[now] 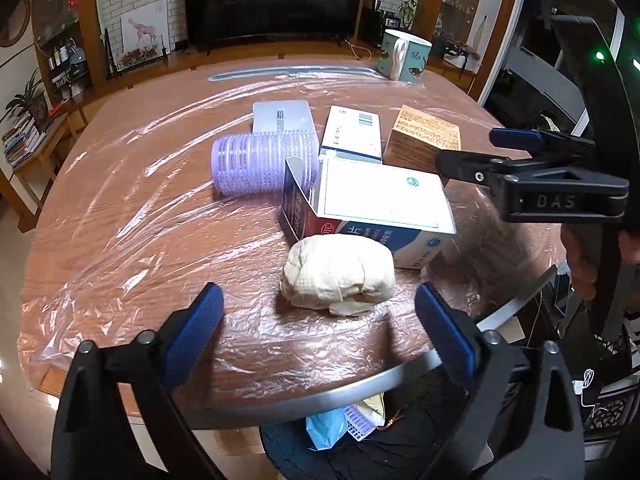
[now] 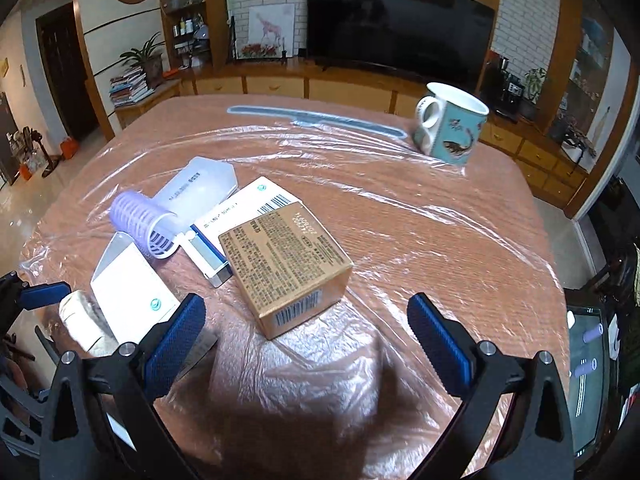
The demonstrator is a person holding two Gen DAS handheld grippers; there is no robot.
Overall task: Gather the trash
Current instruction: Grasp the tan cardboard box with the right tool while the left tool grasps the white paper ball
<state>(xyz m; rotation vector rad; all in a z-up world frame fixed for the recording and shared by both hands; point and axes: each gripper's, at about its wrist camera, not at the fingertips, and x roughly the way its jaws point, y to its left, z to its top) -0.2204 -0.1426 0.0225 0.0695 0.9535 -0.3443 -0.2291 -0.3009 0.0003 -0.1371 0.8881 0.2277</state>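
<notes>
Left claw (image 1: 320, 316) stands wide and empty, its blue pads (image 1: 196, 328) flanking a cream wad of paper (image 1: 338, 276) that lies on the counter (image 1: 132, 216) just ahead of the fingertips; not touching it yet, but lined up so that closing would catch the wad across its width. Judged: this is the approach to the next pick. Right claw (image 2: 306, 340) is also wide and empty, held low over the counter, with a tan box (image 2: 286, 264) just ahead between its fingers, apart from both pads. In the left view the right claw shows side-on near the tan box (image 1: 424, 138), which fits. Behind the wad, touching or nearly so, lies a white-and-blue carton (image 1: 372, 216) with one end flap open; beyond it a purple ribbed roller (image 1: 260, 164), a pale flat case (image 1: 282, 116) and a second white carton (image 1: 352, 128), all bunched near the middle of the counter. The counter is covered with thin clear plastic film (image 1: 120, 184), wrinkled; probably there to protect the surface, and it may lift or drag if a pad catches it. A black bin (image 1: 360, 432) sits below the near edge of the counter, already holding some blue and purple scraps, so placed that items can be dropped straight down. A patterned mug (image 2: 450, 124) stands at the far side, well apart from the trash; likely not part of it.
</notes>
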